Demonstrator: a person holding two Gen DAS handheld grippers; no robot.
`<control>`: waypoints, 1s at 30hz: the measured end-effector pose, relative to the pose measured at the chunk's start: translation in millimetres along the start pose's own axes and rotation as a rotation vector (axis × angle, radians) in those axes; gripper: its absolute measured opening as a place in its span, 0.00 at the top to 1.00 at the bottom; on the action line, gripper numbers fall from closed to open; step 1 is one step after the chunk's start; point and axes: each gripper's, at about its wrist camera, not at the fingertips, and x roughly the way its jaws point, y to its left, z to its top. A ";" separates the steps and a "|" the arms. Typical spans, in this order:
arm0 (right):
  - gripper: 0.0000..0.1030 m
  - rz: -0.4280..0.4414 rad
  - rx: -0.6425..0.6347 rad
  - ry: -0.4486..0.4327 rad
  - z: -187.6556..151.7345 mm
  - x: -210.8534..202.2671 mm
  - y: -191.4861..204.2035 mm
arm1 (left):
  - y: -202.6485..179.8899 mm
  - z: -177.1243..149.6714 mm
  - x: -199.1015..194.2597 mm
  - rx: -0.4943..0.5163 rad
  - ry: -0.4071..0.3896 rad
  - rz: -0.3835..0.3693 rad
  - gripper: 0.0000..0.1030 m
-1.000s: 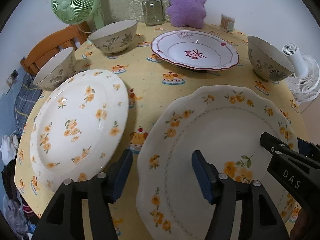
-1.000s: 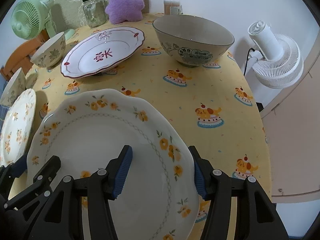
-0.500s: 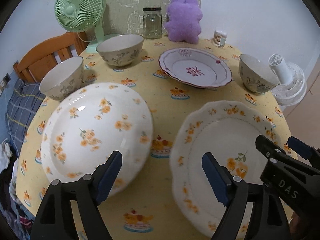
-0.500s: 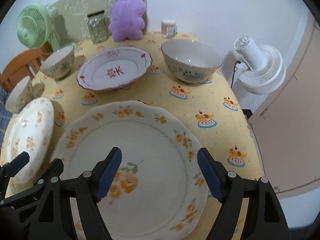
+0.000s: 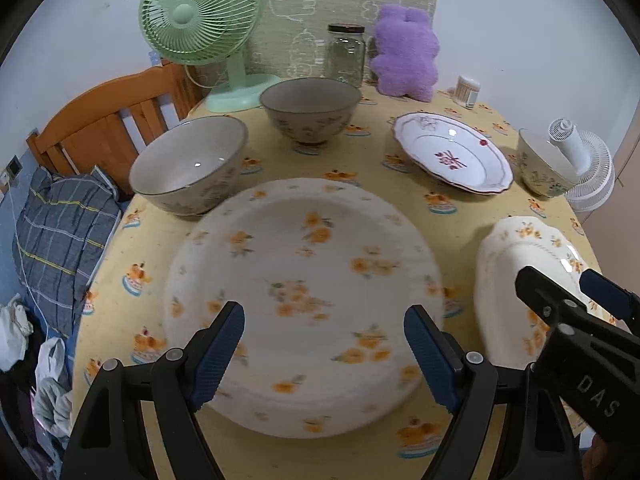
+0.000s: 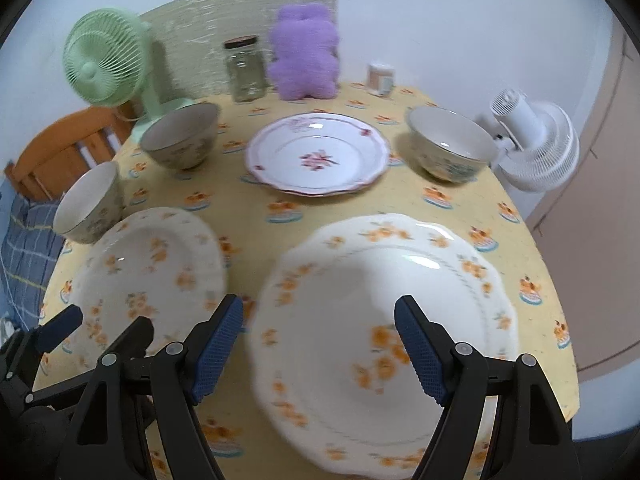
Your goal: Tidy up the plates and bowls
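Change: we have drawn both grippers up and back since a second ago, and their jaws have spread from half closed to wide.
Near-left bowl [image 5: 188, 176]: upright at our 10 o'clock, beside the round plate's far-left rim, mouth up.
Back bowl [image 5: 310, 110]: upright at 12 o'clock, in front of the green fan [image 5: 198, 12].
Left gripper [image 5: 324, 354]: jaws wide apart, holding nothing, poised over the near edge of the round plate, probably lining up a rim grasp.
Round plate [image 5: 304, 280]: flat, face up at 12 o'clock, circular, so no long axis.
Red-patterned plate [image 6: 318, 154]: at the table's centre, face up, slightly wider than deep.
Right gripper [image 6: 318, 350]: jaws wide apart, empty, over the scalloped plate.
Scalloped plate [image 6: 384, 332]: flat at 12 o'clock of this gripper, near the table's right edge; nothing stacked yet.
Right bowl [image 6: 450, 148]: upright at 1 o'clock, beside the white fan [image 6: 536, 148].
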 end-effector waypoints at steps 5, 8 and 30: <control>0.22 0.014 0.009 0.006 0.7 9.3 31.6 | 27.4 4.4 9.6 -0.012 0.004 0.006 0.19; 0.22 0.038 0.016 0.017 2.8 19.1 48.5 | 41.7 7.7 17.9 -0.018 0.010 0.013 0.19; 0.47 0.047 -0.024 0.151 16.1 93.2 87.8 | 77.2 17.0 66.5 -0.085 0.075 0.062 0.32</control>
